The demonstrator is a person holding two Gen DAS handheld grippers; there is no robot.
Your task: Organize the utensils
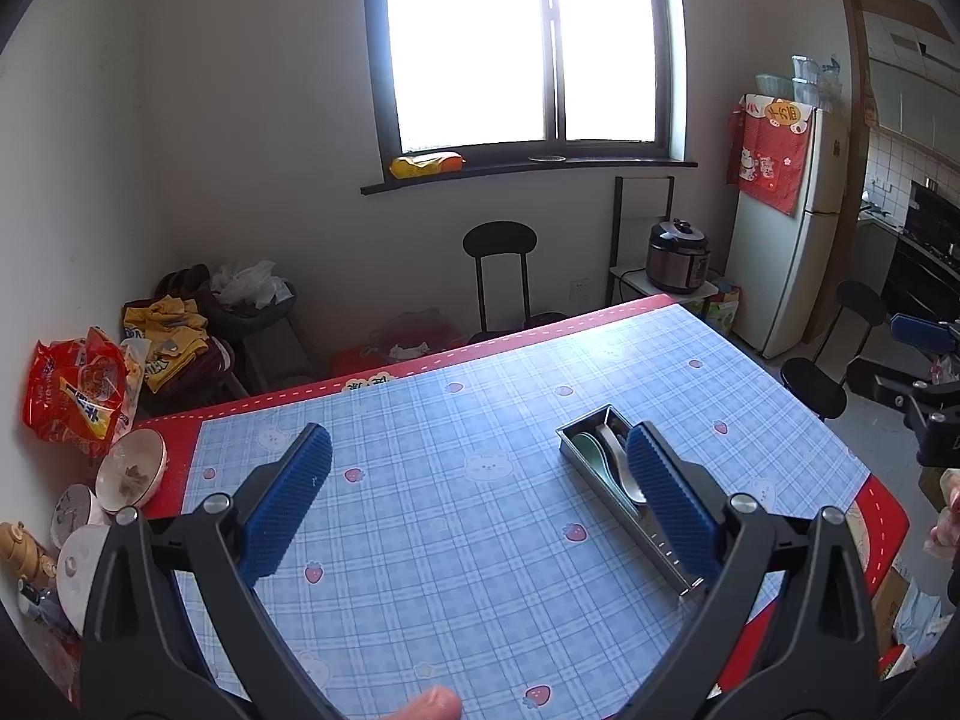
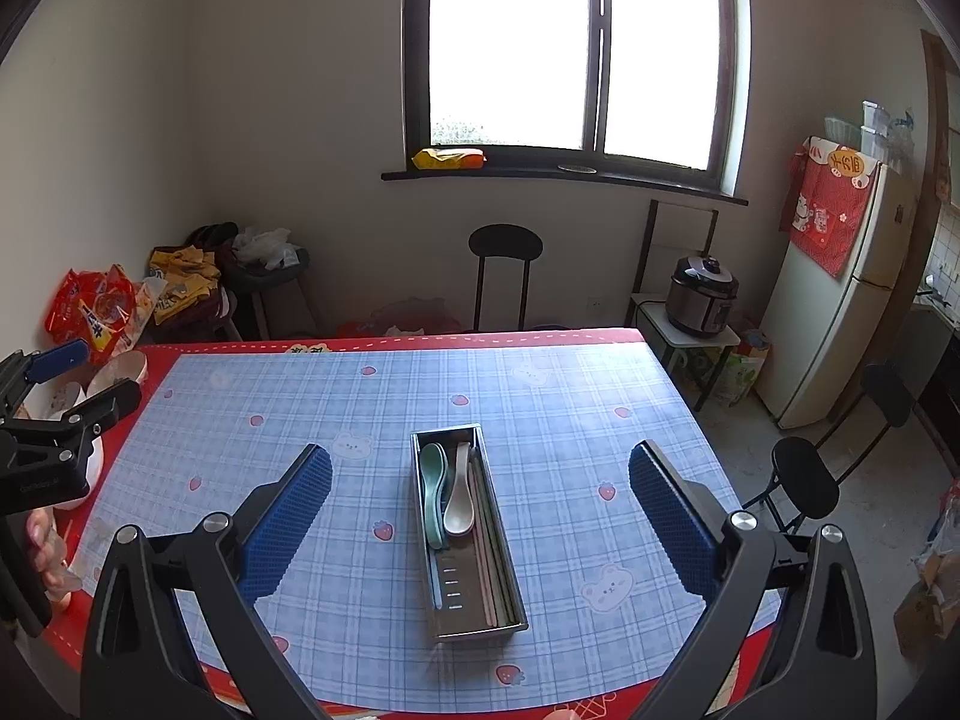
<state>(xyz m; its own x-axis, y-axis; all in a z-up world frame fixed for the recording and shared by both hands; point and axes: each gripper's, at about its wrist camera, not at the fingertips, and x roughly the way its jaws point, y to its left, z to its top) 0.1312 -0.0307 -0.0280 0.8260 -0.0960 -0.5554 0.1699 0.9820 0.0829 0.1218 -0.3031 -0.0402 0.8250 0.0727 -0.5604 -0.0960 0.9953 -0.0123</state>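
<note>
Resting on the tabletop (image 2: 570, 396), a metal utensil tray (image 2: 516, 612) lies lengthwise, its long axis running from 12 to 6 o'clock in the right wrist view; the tabletop carries a blue checked cloth with a red border. Inside the tray, a green spoon (image 2: 431, 474) and a white spoon (image 2: 459, 510) lie side by side with bowls overlapping; chopsticks (image 2: 489, 558) lie along the tray's 3 o'clock wall.

The right hand-held gripper (image 2: 480, 498) hangs above the tray with its blue ribbed pads spread wide on either side, holding nothing; the tray sits centred between them in that view.

The left hand-held gripper (image 1: 480, 480) is likewise spread wide and empty; in the left wrist view the tray (image 1: 585, 420) lies at 3 o'clock of centre, partly hidden behind the right-side pad (image 1: 672, 504); the cloth between the pads is bare.

Bowls (image 1: 129, 468) and a red snack bag (image 1: 75, 390) stand at the tabletop's 9 o'clock edge; a black chair (image 2: 504, 270) stands beyond the 12 o'clock edge; a rice cooker (image 2: 702, 294) and a refrigerator (image 2: 840, 312) stand toward 2 o'clock.
</note>
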